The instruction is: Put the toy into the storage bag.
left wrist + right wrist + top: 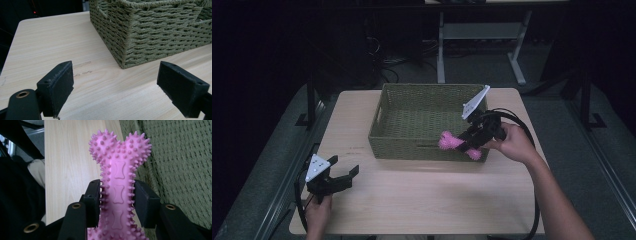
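A pink spiky bone-shaped toy hangs in the air at the front right corner of the green woven basket. My right gripper is shut on its shaft. In the right gripper view the pink toy stands up between the two black pads, its knobbed end over the basket's wall. My left gripper is held low at the table's front left corner, open, with nothing between its fingers. In the left gripper view the left gripper points at the basket's near corner.
The light wooden table has bare room in front of the basket and to its left. Dark floor, table legs and cables lie beyond the far edge. A black cable loops from the right gripper past the forearm.
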Demonstrator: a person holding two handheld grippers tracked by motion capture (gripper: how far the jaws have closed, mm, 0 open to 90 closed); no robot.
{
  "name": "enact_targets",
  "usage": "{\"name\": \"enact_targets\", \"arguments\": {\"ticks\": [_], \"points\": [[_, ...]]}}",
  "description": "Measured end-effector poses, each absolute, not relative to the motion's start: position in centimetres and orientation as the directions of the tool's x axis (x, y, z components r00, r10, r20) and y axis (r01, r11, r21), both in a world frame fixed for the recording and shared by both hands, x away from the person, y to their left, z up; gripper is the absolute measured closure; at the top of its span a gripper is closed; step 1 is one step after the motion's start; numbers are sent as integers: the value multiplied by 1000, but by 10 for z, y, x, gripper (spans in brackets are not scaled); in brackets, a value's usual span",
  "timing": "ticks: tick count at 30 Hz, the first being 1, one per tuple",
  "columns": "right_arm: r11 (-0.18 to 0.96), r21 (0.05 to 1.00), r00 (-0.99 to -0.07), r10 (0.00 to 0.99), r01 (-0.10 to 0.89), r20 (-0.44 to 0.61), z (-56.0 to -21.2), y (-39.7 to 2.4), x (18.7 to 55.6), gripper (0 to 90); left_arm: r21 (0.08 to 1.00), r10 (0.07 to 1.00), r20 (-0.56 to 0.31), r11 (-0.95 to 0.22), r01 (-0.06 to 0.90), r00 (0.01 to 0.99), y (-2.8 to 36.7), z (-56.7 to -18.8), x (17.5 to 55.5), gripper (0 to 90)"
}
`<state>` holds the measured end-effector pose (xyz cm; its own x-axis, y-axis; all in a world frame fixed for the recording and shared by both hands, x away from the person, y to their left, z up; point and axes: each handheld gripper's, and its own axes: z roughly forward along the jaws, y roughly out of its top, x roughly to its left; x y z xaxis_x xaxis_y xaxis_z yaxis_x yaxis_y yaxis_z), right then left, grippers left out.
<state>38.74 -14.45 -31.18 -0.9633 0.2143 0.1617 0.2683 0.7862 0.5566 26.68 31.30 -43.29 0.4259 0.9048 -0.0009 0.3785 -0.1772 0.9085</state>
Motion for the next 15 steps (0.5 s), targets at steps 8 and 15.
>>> {"name": "enact_targets", "arguments": {"ticks": [8, 15], "points": [[785, 557, -963, 213, 269, 166, -304, -143, 399, 582, 908, 905, -2, -176, 380, 424, 313, -433, 267, 133], [789, 550, -962, 221, 274, 162, -297, -140, 410, 582, 909, 906, -7, -170, 381, 422, 314, -433, 266, 133]]}}
